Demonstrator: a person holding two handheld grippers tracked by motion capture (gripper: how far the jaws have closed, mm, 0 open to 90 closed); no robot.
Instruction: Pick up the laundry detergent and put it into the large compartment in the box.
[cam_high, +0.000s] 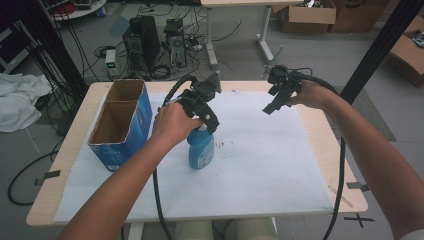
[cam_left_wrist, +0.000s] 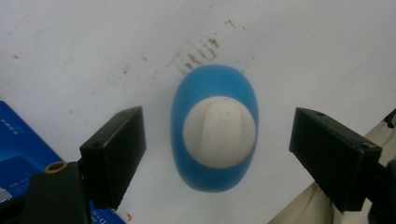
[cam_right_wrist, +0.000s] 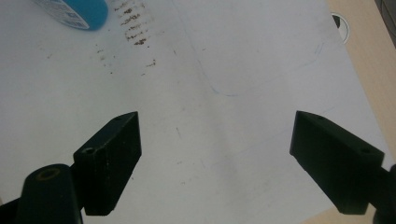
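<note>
Left claw poised over the bottle, grasp not yet made.

The left claw (cam_left_wrist: 215, 154) hangs spread wide directly above the upright blue bottle (cam_left_wrist: 215, 135), its white cap (cam_left_wrist: 219, 131) centred between the jaws, neither jaw touching it. The bottle stands on the white sheet (cam_high: 260, 160) covering the surface, near the open blue box (cam_high: 122, 125). Closing on it and lifting are, by my reading, both left to do. The right claw (cam_right_wrist: 215, 158) hovers open, well apart, over bare sheet.

no legible text on bottle (cam_high: 201, 150), box (cam_high: 121, 131)
</note>
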